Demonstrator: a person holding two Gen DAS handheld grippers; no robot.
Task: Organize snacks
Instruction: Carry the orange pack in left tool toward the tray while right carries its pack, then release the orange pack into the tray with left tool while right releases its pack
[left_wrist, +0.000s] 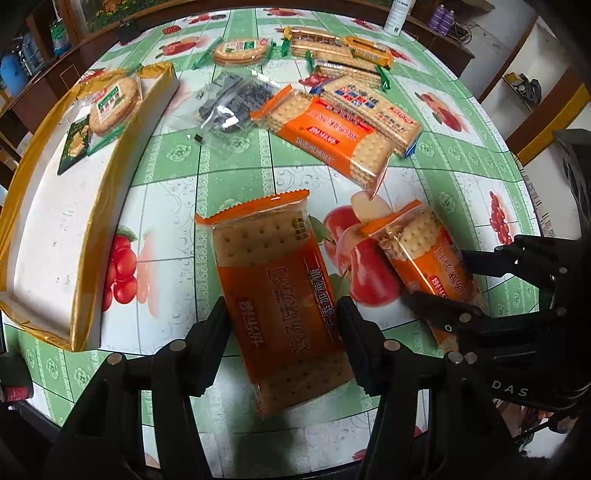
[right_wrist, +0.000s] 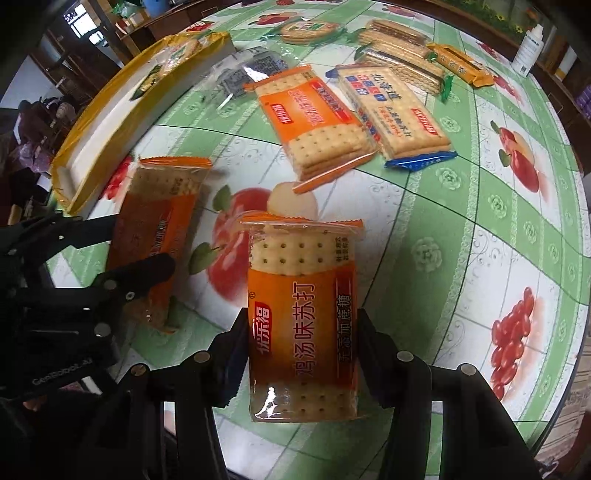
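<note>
Scene: a counter (left_wrist: 229, 173) under a green fruit-print cloth, strewn with wrapped biscuits.
Left gripper (left_wrist: 282, 325): jaws clamped on the long sides of an orange cracker pack (left_wrist: 275, 295), held near the counter's near edge.
Right gripper (right_wrist: 301, 332): jaws clamped on a second orange cracker pack (right_wrist: 303, 314), also near the near edge, beside the first.
Box (left_wrist: 48, 229): a shallow white box with gold rim along the left edge of the counter; it holds a round biscuit pack (left_wrist: 112, 103) and a small dark green packet (left_wrist: 77, 142), both at its far end.
Done: two items appear to be boxed, most of the box floor bare.
In hand: two cracker packs, one per gripper, neither yet in the box.
Left on the counter: a third orange pack (right_wrist: 314, 122), a blue-edged cracker pack (right_wrist: 395, 107), a clear bag of dark sweets (left_wrist: 232, 103), another round biscuit pack (left_wrist: 240, 51), and several long packs toward the far edge; their exact count is hard to tell at that distance.
Bottle: a white bottle (right_wrist: 530, 50) at the far right edge, apart from the snacks.
Progress: early, by the look of it, with most of the sorting ahead.
</note>
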